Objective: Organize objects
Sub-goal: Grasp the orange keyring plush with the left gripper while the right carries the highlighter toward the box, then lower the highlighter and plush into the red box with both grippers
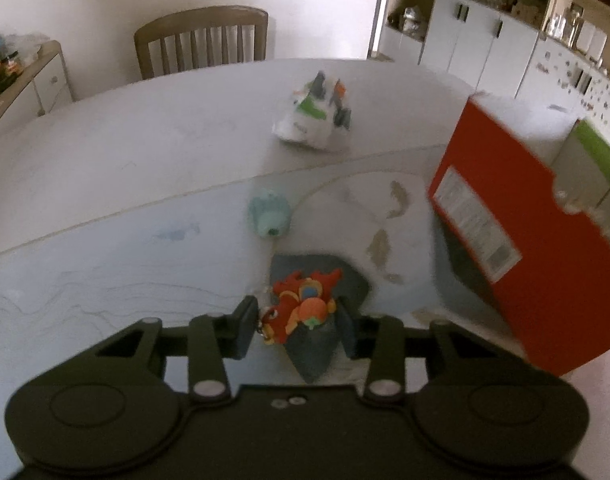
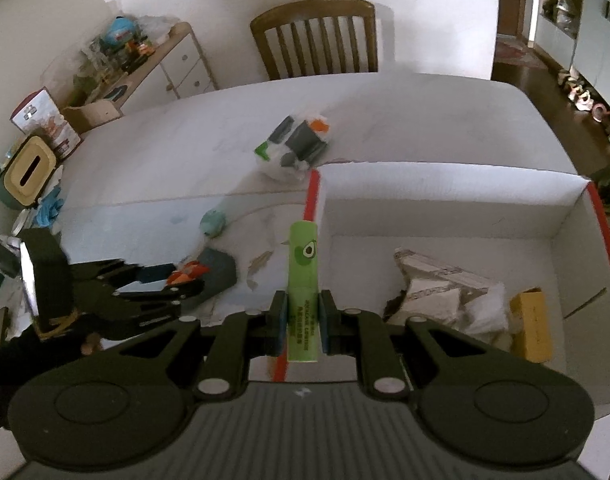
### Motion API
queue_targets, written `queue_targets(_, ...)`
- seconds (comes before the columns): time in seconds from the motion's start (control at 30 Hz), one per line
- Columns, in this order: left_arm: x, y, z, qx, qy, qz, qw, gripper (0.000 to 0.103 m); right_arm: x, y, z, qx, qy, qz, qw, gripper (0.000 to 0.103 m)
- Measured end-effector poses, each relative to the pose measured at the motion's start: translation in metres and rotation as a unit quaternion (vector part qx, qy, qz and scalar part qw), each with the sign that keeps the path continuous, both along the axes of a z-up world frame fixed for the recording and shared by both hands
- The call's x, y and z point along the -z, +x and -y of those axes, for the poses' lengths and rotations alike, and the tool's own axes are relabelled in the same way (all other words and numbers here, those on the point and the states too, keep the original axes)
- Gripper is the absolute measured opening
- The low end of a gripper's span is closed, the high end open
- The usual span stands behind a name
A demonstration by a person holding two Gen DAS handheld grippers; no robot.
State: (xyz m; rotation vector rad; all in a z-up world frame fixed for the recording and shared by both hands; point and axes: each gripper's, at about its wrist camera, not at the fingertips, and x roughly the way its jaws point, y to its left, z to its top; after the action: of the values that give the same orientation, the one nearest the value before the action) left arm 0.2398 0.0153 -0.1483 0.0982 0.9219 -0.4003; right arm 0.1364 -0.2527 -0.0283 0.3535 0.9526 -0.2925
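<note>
Right wrist view: the large white table (image 2: 385, 120) carries an open red cardboard box with white inner walls (image 2: 445, 200), a white plastic bag of packets (image 2: 293, 148) farther back, and a dark grey pouch (image 2: 221, 272) beside the box. The right gripper (image 2: 303, 320) is clamped on a bright green tube with an avocado logo (image 2: 303, 264), held at the box's left wall. The left gripper (image 1: 297, 320) has its pads against a small red-orange plush charm (image 1: 301, 308) lying on the pouch. A small teal toy (image 1: 269, 216) sits just beyond.

Your red-walled cardboard box (image 2: 445, 208) sits right of the crumpled white plastic bag (image 2: 293, 152); the slatted wooden chair (image 2: 317, 36) stands behind the table (image 2: 425, 112).
</note>
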Motion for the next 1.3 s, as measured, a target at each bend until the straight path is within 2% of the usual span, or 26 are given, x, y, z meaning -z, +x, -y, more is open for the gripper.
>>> queue_targets(0.2,-0.034,-0.015,0.004,-0.006,-0.03,0.017,0.9994,0.04,-0.001,-0.015,0.021,0.02,-0.008,-0.002,1.0,0.015)
queue_targets(0.4,-0.067,-0.029,0.022,-0.002,-0.042,0.036,0.9985,0.04,0.0,-0.034,0.046,0.034,-0.01,-0.005,0.999,0.015)
queue_targets(0.63,-0.097,-0.042,0.072,0.025,-0.051,0.058,0.9967,0.04,0.005,-0.054,0.073,0.044,-0.011,-0.009,0.999,0.015)
queue_targets(0.9,-0.103,-0.049,0.138,0.059,-0.063,0.057,0.9946,0.04,0.017,-0.074,0.101,0.054,-0.015,-0.028,0.998,0.015)
queue_targets(1.3,-0.085,-0.048,0.216,0.1,-0.064,0.032,0.9924,0.04,0.029,-0.091,0.121,0.046,-0.013,-0.045,0.998,0.015)
